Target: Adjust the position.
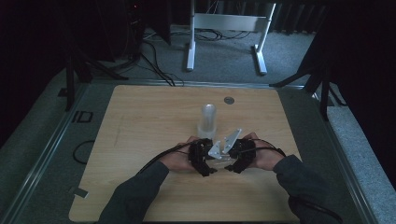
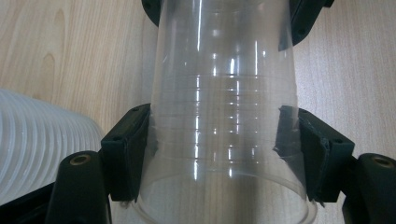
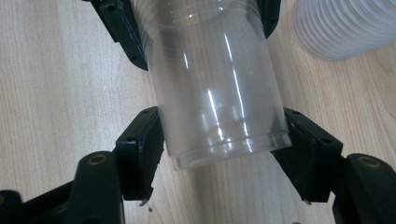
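A clear plastic cup lies level just above the table, held between both grippers near the front middle. In the left gripper view my left gripper is shut on the cup near its wide open rim, a pad pressing on each side. In the right gripper view my right gripper is shut on the cup near its narrow base. The two grippers face each other, jaws almost meeting. Whether it is one cup or two nested ones I cannot tell.
A stack of clear cups stands upside down on the wooden table just beyond the hands; its ribbed side shows as the stack in both gripper views. A small grey disc lies near the far edge.
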`<state>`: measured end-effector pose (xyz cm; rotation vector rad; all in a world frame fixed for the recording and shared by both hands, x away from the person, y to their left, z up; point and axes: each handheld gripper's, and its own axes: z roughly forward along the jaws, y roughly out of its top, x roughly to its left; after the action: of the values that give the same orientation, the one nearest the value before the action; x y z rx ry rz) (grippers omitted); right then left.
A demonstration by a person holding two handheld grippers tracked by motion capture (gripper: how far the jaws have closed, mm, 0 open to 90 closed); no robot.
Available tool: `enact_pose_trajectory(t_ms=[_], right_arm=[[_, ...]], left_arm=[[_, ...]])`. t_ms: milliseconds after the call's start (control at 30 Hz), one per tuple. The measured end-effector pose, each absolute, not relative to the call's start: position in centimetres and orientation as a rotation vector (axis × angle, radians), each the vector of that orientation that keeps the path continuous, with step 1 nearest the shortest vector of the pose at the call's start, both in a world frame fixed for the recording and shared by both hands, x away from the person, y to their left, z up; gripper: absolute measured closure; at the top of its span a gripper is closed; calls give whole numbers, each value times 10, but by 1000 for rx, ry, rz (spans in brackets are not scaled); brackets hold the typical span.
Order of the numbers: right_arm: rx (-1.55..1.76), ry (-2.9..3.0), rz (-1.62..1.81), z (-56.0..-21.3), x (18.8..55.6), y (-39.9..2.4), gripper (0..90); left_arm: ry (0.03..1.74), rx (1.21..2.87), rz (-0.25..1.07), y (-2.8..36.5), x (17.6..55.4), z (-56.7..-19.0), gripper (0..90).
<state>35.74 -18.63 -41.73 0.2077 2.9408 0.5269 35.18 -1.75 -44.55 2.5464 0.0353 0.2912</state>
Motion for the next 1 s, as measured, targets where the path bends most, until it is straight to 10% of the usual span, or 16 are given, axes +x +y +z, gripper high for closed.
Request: enact_pose_trajectory(t_ms=[1000], right_arm=[[213,2930,565,-418,359,-196,413]], left_arm=[[88,2515,294,-19,353,-442,189]])
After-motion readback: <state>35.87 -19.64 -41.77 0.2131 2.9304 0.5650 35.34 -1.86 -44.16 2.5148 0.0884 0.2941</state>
